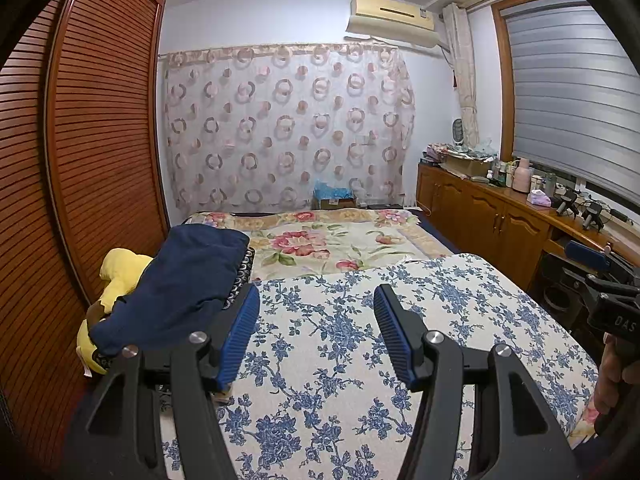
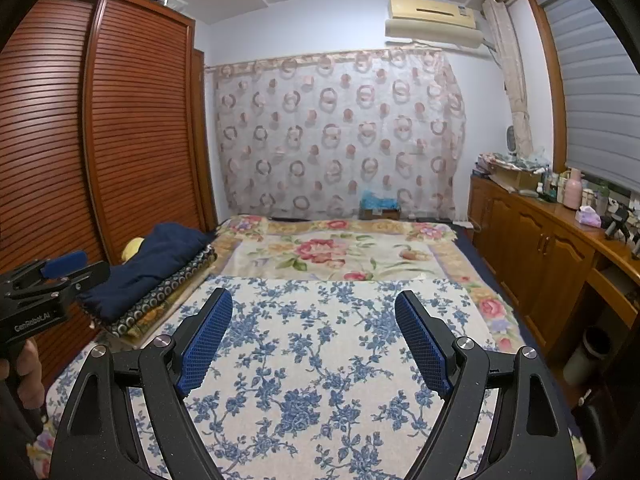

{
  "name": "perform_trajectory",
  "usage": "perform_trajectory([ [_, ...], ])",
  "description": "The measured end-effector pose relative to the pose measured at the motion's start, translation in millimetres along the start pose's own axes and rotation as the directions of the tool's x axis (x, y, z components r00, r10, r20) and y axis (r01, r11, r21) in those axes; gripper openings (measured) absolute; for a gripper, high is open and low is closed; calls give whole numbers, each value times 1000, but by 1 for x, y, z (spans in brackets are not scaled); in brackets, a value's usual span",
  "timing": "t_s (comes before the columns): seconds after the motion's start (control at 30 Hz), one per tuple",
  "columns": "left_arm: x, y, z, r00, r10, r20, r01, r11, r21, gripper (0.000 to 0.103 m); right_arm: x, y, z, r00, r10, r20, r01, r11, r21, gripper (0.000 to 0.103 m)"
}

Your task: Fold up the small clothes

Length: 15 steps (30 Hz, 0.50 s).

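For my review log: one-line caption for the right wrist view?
Right gripper, jaws open and empty, over the blue-floral cloth; stacked clothes at left.

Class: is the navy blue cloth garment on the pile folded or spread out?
Folded: the navy blue cloth garment lies doubled over in a compact bundle atop the patterned folded fabrics.

A bed (image 2: 472,292) fills the room, covered by a cream blanket with large red flowers (image 2: 328,252). Across its near half lies a white cloth printed with blue flowers (image 2: 320,360) — spread flat, nothing resting on it. Along the bed's left edge sits a stack of folded clothes (image 2: 160,300) — a navy garment (image 1: 180,288) on top, patterned fabrics beneath. A yellow soft toy (image 1: 118,276) lies just beside the stack, partly hidden under it.
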State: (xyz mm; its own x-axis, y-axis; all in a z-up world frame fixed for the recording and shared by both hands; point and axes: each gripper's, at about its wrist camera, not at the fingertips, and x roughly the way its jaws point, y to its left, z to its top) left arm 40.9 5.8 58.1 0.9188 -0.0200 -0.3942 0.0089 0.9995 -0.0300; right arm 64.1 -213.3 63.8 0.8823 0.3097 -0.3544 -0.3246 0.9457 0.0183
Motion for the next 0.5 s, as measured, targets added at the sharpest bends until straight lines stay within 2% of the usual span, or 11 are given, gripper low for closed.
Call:
perform_trajectory([
  [0.5, 0, -1, -2, 1000, 0, 2, 0, 1000, 1, 59, 0, -1, -1, 1000, -4, 0, 4, 1000, -2, 85],
])
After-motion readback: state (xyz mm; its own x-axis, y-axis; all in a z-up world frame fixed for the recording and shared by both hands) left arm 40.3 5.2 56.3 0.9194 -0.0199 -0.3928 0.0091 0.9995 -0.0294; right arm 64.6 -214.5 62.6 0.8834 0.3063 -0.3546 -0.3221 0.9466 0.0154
